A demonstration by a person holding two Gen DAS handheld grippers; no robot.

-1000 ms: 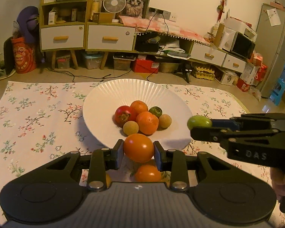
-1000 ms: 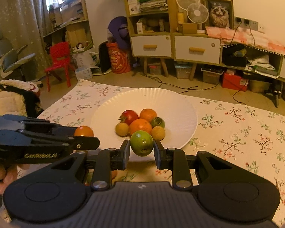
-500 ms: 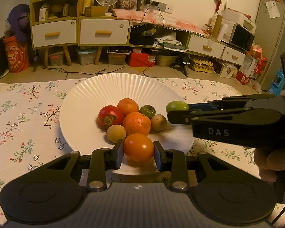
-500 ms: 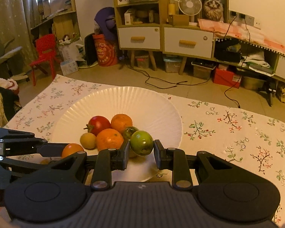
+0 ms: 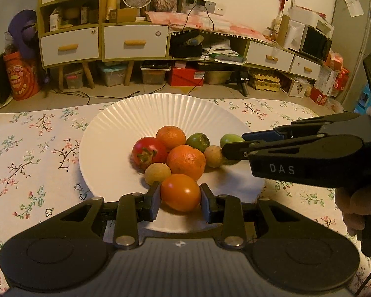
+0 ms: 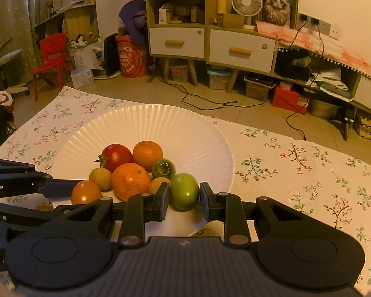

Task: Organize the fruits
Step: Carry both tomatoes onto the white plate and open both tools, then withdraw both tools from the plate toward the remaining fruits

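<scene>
A white ribbed plate (image 5: 160, 109) (image 6: 160, 118) holds a pile of fruit: a red tomato (image 5: 148, 152), two oranges (image 5: 185, 162), a dark green tomato (image 5: 197, 141) and two small tan fruits. My left gripper (image 5: 180, 195) is shut on an orange tomato (image 5: 180, 192) low over the plate's near rim, just in front of the pile. My right gripper (image 6: 184, 194) is shut on a light green tomato (image 6: 184, 191) at the pile's right side, beside a tan fruit (image 6: 158, 183). Each gripper shows in the other's view, the left gripper (image 6: 81, 193) and the right gripper (image 5: 232, 146).
The plate sits on a floral tablecloth (image 6: 296, 168) whose far edge drops to the floor. A small orange fruit (image 6: 43, 207) lies on the cloth under the left gripper. A hand (image 5: 358, 203) holds the right gripper. Cabinets and clutter line the far wall.
Both grippers have come forward and down over the plate with their fruit. The orange and green tomatoes now sit close against the pile; over the last half second little has shifted.
</scene>
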